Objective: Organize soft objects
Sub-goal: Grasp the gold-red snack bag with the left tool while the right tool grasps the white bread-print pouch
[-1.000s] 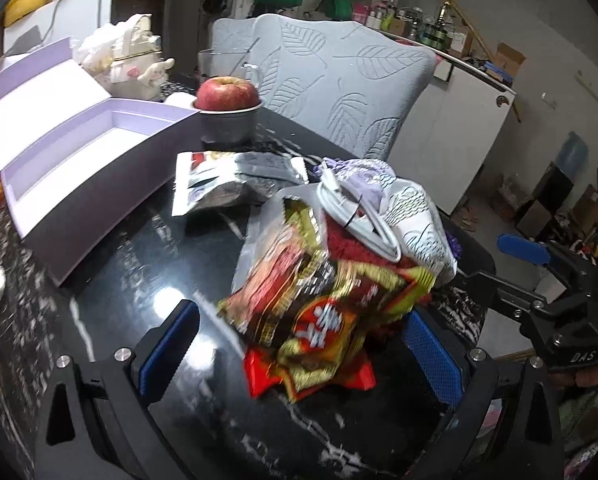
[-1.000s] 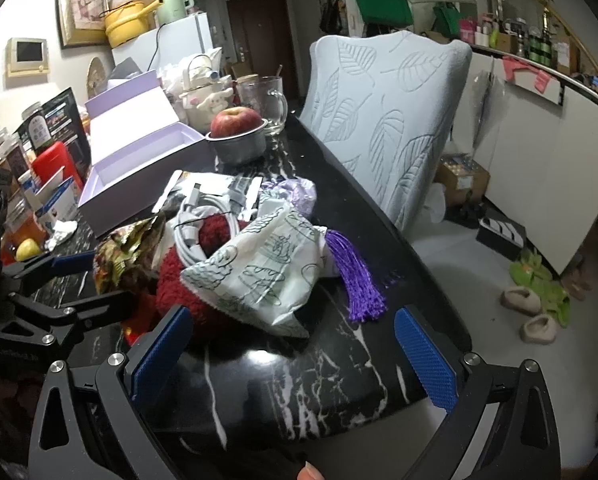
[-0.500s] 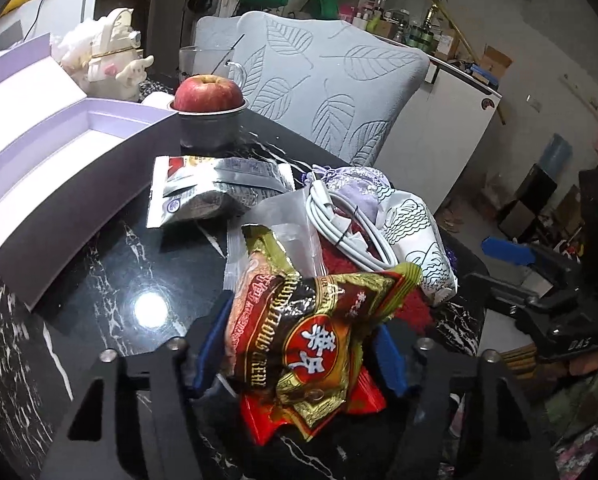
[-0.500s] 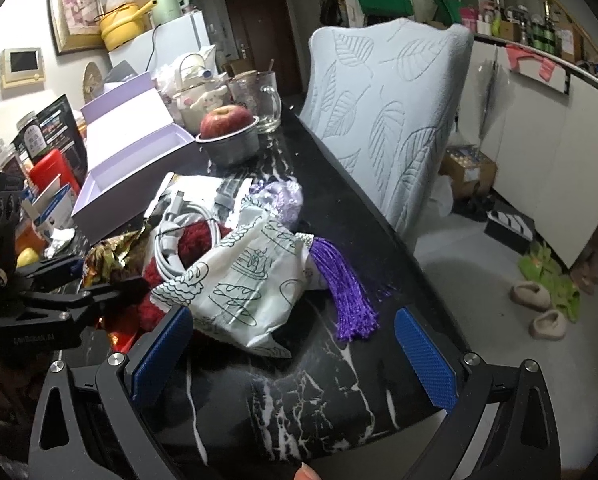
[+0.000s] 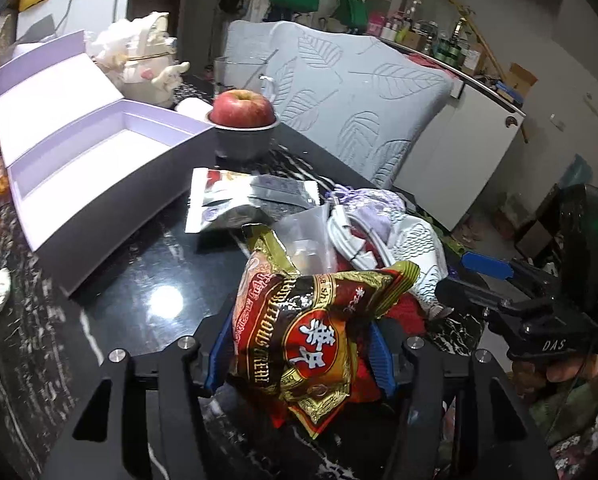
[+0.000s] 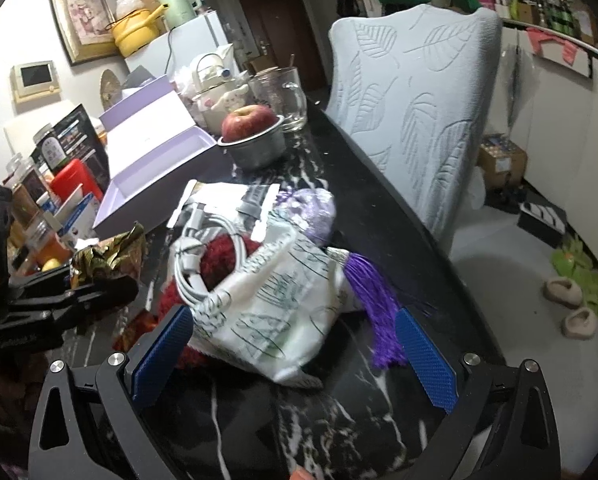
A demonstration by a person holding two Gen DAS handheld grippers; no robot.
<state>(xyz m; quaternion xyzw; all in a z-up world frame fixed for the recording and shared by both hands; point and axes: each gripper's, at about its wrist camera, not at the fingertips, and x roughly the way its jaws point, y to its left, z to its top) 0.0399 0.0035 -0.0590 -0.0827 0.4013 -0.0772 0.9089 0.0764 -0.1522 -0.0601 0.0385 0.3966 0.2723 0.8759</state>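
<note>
My left gripper (image 5: 299,354) is shut on a red and gold snack bag (image 5: 307,328) and holds it up at the near side of a pile on the black marble table (image 5: 139,280). The pile holds a white patterned pouch (image 6: 283,300), a coiled white cable (image 6: 195,260), a red fuzzy item (image 6: 219,256), a lilac pouch (image 6: 315,208) and a purple tassel (image 6: 375,300). My right gripper (image 6: 295,348) is open around the white pouch, its blue pads (image 6: 427,360) either side of it and not touching.
An open lilac box (image 5: 91,160) stands at the left. An apple in a metal bowl (image 5: 243,128) and a silver packet (image 5: 251,200) lie behind the pile. A leaf-patterned chair (image 6: 415,92) stands at the table's right edge.
My left gripper closed on the snack bag and lifted it slightly. My right gripper moved forward so its pads flank the white pouch.
</note>
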